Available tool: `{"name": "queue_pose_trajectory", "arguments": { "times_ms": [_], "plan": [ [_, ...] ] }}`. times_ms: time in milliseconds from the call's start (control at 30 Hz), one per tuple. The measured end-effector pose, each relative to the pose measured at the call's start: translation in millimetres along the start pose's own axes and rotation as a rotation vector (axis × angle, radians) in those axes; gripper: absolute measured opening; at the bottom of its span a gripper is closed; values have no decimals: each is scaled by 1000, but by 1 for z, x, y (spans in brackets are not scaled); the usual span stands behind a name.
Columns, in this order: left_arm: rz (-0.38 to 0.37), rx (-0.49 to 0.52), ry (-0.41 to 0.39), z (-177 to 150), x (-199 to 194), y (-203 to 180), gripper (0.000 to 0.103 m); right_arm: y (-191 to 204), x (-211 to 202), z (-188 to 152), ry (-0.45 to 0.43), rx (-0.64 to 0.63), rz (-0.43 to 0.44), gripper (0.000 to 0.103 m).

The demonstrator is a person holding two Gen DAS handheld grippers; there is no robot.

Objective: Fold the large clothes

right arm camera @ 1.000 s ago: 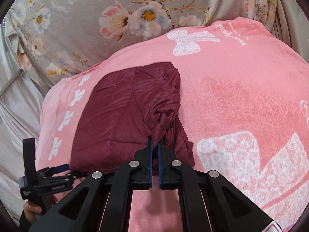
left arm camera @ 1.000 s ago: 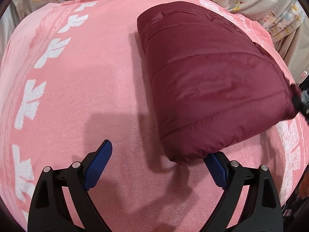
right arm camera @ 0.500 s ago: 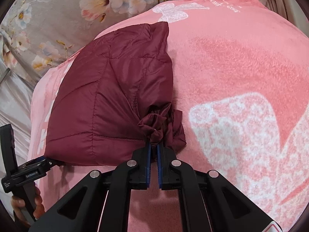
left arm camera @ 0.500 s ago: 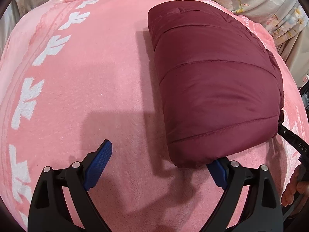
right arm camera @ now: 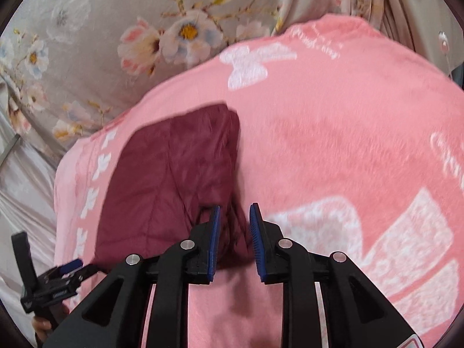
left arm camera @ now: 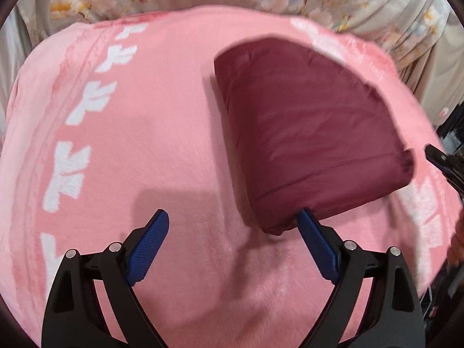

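Padding and slick shell fabric suggest the folded maroon jacket (left arm camera: 304,133) is light, springy and slippery, best pinched at a corner or seam edge; in the left wrist view it lies on the pink blanket (left arm camera: 150,150) ahead and to the right of the left gripper (left arm camera: 232,226), whose jaws are spread wide and hold nothing, the right finger's tip just at the bundle's near corner. In the right wrist view the right gripper (right arm camera: 234,226) is opening, the jacket's bunched near edge showing between its parted pads, seemingly unpressed.
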State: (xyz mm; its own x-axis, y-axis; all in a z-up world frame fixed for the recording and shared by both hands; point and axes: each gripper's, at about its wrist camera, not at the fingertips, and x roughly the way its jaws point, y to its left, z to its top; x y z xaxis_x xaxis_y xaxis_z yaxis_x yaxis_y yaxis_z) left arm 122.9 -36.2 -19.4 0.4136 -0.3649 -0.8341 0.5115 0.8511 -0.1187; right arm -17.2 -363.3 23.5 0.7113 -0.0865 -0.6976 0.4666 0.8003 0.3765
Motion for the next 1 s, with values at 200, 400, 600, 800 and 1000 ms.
{"name": "queue_pose_trajectory", "arguments": {
  "times_ms": [200,400,600,800,1000],
  "plan": [
    [50,-61,-154,56,-32,17,88,20,30,49,-30,-1,50,48],
    [65,-78,-175,123,4,3,88,13,100,75,73,125,41,53],
    [69,-57,-152,168,52,-26,88,12,142,88,131,155,-27,7],
    [110,-8,-124,186,98,-60,88,36,144,92,29,57,-76,5],
    [100,-19,-65,177,140,-66,90,14,172,75,60,75,-93,4]
  ]
}}
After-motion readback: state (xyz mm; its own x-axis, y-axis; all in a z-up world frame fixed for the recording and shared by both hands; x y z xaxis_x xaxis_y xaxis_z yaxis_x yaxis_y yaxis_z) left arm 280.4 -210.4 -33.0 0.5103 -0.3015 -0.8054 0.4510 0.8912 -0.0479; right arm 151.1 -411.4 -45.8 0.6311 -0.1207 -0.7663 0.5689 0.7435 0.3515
